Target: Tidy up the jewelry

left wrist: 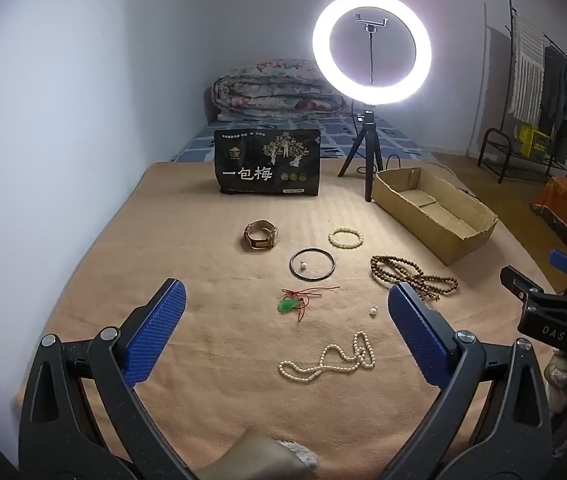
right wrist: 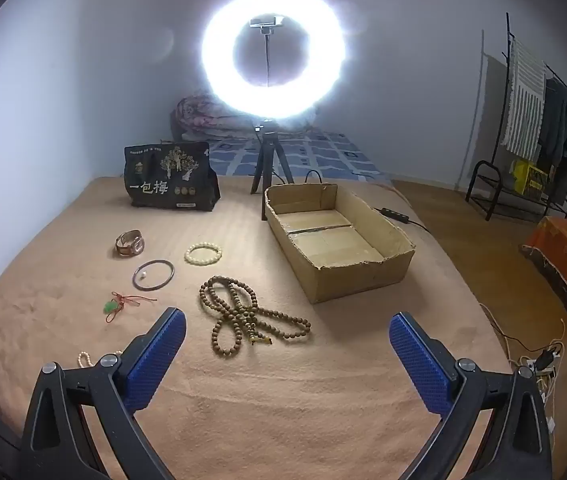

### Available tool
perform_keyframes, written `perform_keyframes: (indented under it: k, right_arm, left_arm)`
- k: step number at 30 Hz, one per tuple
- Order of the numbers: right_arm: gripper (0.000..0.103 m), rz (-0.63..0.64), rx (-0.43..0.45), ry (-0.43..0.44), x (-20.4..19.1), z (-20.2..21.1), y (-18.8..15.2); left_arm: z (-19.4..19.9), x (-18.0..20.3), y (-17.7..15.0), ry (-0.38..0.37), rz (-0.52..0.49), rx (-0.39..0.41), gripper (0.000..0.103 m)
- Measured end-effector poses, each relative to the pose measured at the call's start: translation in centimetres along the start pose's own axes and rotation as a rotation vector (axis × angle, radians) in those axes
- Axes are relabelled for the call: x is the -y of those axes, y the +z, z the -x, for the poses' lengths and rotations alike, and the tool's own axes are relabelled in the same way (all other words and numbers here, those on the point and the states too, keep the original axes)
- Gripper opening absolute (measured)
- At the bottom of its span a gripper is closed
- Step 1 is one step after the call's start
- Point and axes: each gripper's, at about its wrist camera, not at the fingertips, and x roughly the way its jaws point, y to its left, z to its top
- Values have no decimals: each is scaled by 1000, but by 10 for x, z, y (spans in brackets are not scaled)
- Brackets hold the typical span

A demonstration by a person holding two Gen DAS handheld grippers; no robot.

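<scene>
both grippers wide, nothing btwn pads: left gripper (left wrist: 287, 312) over the white beads (left wrist: 333, 360), right gripper (right wrist: 287, 340) near the brown beads (right wrist: 243, 316). jewelry lies loose on the tan blanket (right wrist: 283, 420): watch (right wrist: 129, 244), pale bracelet (right wrist: 202, 253), dark bangle (right wrist: 153, 275), green pendant (right wrist: 111, 306) w/ red cord. box (right wrist: 359, 280) sits right of it all.

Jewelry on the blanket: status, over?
Left gripper and right gripper open, holding nothing. Jewelry all loose on blanket; brown bead necklace ahead of right gripper. Cardboard box holds none. Nothing blocking.
</scene>
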Motion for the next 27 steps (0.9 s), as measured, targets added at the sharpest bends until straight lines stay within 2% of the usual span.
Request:
perform_keyframes:
  k: [16,27]
  right_arm:
    - [103,-15,-6,7,-1,3,10]
    - [103,-19,1,11,0,2,2]
  left_arm:
    - [8,2,9,3,0,17,103]
    - [12,1,8,2,0,23,103]
